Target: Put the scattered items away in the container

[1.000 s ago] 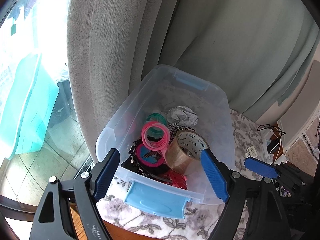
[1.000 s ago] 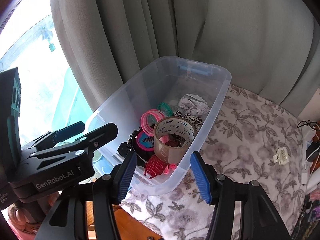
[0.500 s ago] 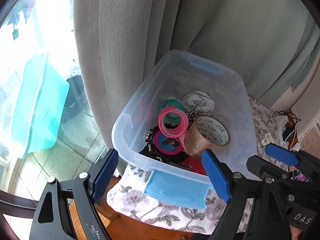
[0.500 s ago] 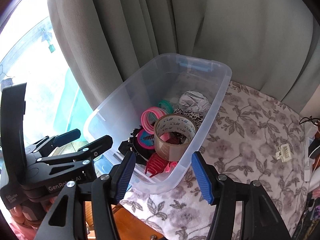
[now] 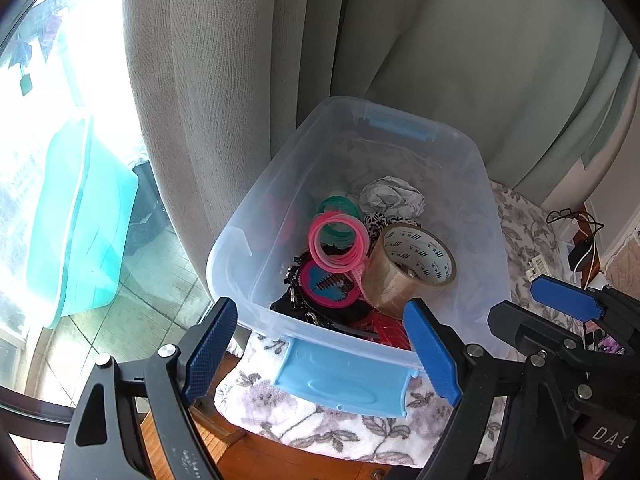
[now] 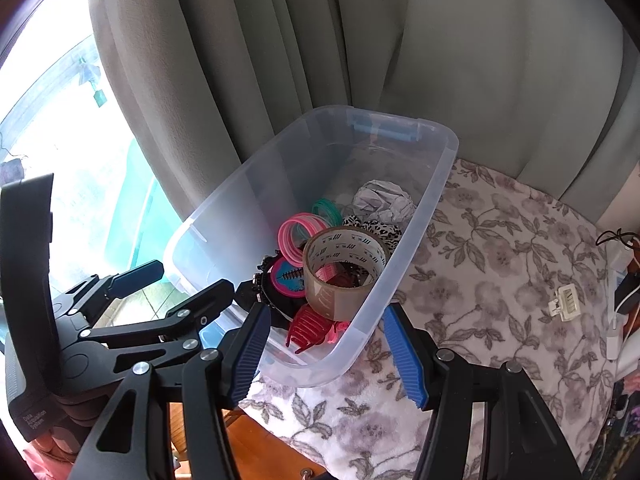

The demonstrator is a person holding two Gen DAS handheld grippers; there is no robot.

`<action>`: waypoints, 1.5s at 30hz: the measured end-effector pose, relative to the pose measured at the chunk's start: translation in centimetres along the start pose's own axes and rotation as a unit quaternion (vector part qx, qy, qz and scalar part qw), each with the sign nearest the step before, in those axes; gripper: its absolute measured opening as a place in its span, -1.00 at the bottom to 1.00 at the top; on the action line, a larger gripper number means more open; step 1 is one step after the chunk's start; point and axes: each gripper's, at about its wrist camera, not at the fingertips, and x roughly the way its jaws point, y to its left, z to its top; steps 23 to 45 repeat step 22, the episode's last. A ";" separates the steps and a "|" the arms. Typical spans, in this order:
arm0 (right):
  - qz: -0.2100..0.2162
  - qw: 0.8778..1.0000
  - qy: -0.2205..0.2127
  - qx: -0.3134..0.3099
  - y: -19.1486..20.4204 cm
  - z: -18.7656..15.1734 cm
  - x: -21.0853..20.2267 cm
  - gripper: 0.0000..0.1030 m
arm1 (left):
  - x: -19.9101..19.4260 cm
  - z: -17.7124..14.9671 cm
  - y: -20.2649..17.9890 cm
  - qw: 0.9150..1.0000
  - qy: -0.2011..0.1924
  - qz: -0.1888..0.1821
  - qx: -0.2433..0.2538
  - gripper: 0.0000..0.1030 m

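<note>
both grippers are hanging over the near end of the bin w/ nothing between the pads. left gripper (image 5: 322, 350) is sitting wide open, blue pads either side of the blue latch (image 5: 342, 380) on the near short wall. right gripper (image 6: 326, 354) is spread too, a bit narrower, hovering by the near corner, not touching anything afaict.

the clear plastic container (image 6: 420, 216) is sitting on a floral blanket (image 6: 492, 280) right up against the grey curtain (image 6: 320, 40), w/ a wood edge showing under the blanket at the bottom.

inside, going front to back: red claw clip (image 6: 310, 326) lying nearest the front wall, then the brown tape roll (image 6: 344, 270) tilting on its side and leaning on the stuff next to it. beside it a pink and black round thing (image 5: 328, 284), prob a compact or brush, too cluttered to say. pink bangles (image 5: 338, 246) are stacking behind that, green bangles (image 5: 340, 208) just past them, a leopard print scrunchie (image 6: 378, 228) next to the tape, and a crumpled paper ball (image 5: 392, 198) lying furthest back.

out on the blanket, well apart from the bin, a small white clip (image 6: 566, 300) is lying on its own.
</note>
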 end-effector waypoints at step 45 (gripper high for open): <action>0.005 1.000 0.005 -0.004 0.5 -0.1 0.2 0.23 | -0.5 -0.2 0.4 1.000 -0.009 -0.001 -0.016 0.67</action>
